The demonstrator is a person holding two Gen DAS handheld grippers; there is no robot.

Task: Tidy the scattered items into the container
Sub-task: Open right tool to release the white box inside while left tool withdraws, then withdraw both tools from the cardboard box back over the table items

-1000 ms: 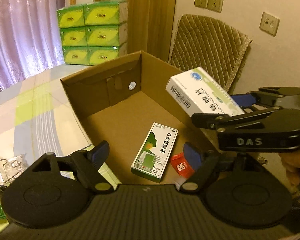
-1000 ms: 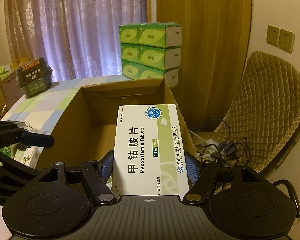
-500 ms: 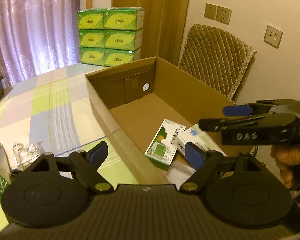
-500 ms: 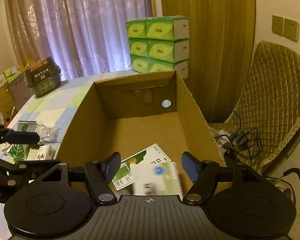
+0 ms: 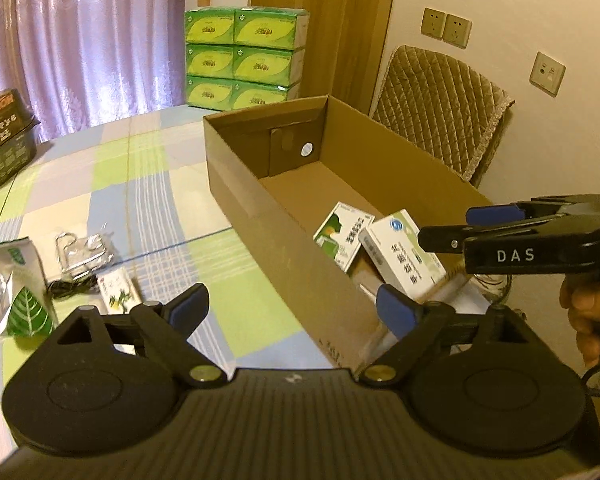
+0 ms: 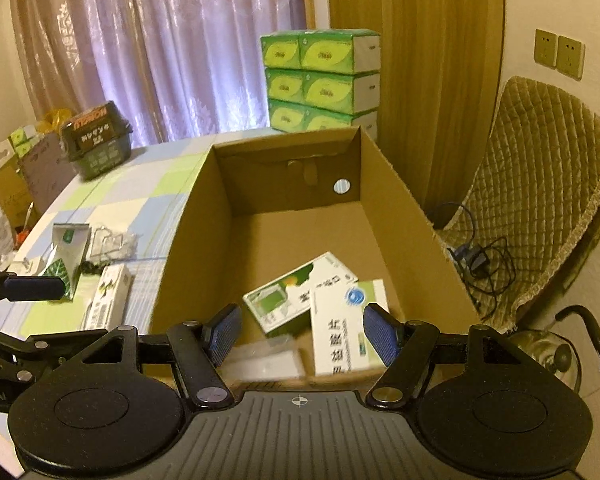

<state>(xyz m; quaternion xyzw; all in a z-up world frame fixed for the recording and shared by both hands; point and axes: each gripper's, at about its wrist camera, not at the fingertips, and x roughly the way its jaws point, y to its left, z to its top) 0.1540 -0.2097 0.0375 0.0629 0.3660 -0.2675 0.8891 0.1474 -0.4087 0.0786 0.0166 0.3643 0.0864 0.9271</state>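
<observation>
Resting in carton (image 6: 396,200) now (released): medicine box (image 6: 346,330)

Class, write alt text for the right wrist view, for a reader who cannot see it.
The open right gripper hangs over a cardboard box where a white medicine carton lies partly on a green-and-white carton. Left of the box, on a checked tablecloth, wait a leaf-print packet and a small carton, with the left gripper's finger nearby.

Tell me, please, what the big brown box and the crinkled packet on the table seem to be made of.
The brown box looks like matte corrugated cardboard: raw brown faces, folded flaps, a punched hole. The crinkled packet seems to be thin, shiny plastic or foil film: it wrinkles and glints, but blur leaves this open.
</observation>
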